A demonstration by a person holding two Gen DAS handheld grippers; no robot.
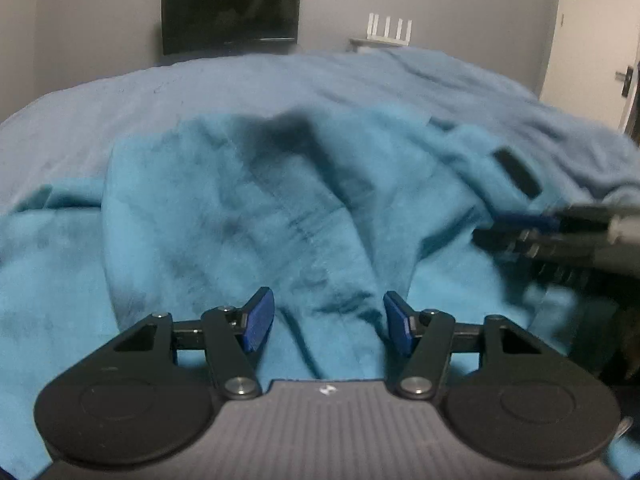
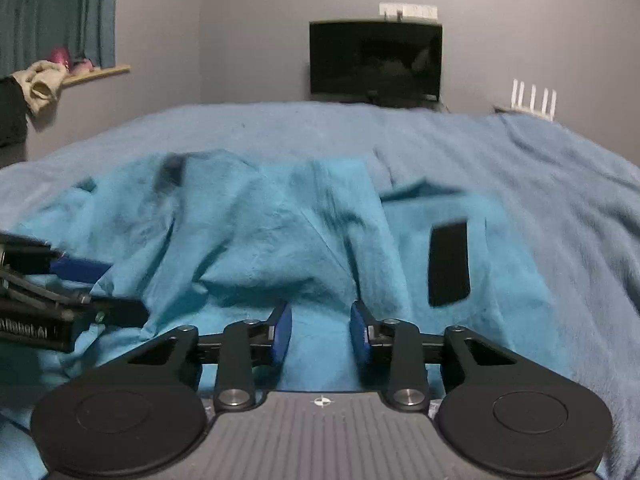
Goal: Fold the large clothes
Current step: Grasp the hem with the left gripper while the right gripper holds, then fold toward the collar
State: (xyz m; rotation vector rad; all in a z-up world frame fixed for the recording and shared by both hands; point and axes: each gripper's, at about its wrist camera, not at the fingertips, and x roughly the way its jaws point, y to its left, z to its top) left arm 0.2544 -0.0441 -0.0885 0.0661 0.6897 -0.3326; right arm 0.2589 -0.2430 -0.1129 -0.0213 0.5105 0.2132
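Observation:
A large turquoise fleece garment (image 1: pixel 224 208) lies rumpled on the bed, with a black rectangular patch (image 1: pixel 516 172) near its right side. My left gripper (image 1: pixel 328 322) hovers low over a ridge of the fabric, blue pads apart and pressing on nothing. In the right wrist view the same garment (image 2: pixel 248 240) and patch (image 2: pixel 448 264) show. My right gripper (image 2: pixel 320 336) stands over flat cloth, its pads a narrower gap apart with nothing pinched. Each gripper shows blurred in the other's view: the right gripper (image 1: pixel 504 230) at the right edge, the left gripper (image 2: pixel 104 288) at the left edge.
A paler blue blanket (image 1: pixel 200 88) covers the bed around the garment. Against the grey far wall stand a dark screen (image 2: pixel 376 64) and a white router (image 2: pixel 534 100). A shelf (image 2: pixel 104 71) with bundled cloth hangs at the left under a curtain. A door (image 1: pixel 600 40) is at the right.

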